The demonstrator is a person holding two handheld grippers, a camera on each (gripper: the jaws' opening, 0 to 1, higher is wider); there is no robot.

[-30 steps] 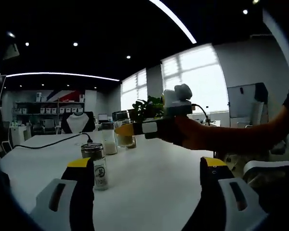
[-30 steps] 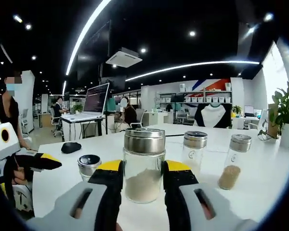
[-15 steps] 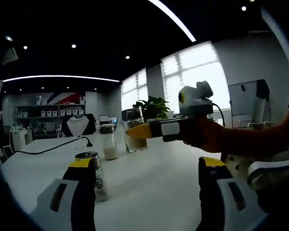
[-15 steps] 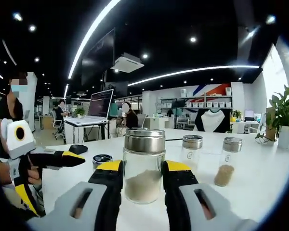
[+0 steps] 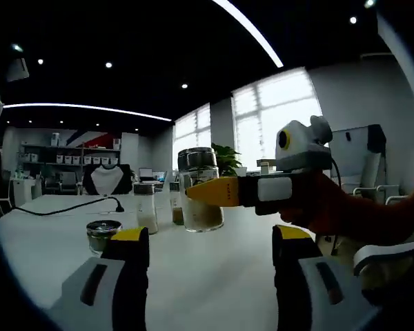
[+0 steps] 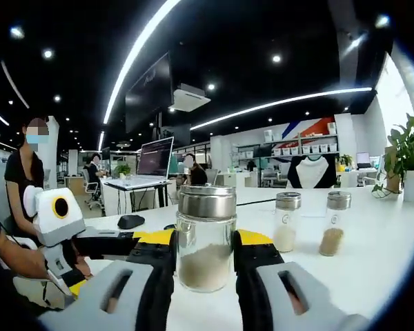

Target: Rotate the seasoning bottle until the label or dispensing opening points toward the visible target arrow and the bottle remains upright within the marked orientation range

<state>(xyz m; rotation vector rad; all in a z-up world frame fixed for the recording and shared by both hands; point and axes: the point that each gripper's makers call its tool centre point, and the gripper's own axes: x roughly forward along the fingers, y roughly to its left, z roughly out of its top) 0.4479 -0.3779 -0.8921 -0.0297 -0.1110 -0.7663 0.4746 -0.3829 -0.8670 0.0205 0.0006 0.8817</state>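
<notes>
**Glass bottle clamped, upright**

Glass seasoning bottle [image 6: 206, 238] gripped upright between right tongs [image 6: 205, 256], just above white bench [image 6: 372, 255]. Left tongs [image 5: 208, 243] spread wide, holding nothing. Beyond, two more shakers [image 6: 288, 221] standing on bench.

The right gripper [image 5: 201, 194] is clamping a seasoning bottle [image 5: 200, 189] above a white table [image 5: 214, 269] — upright, pale powder inside. The left gripper [image 5: 210, 238] is standing open, jaws apart, near a short jar [image 5: 103, 236] — two shakers [image 5: 145, 207] beyond.
</notes>
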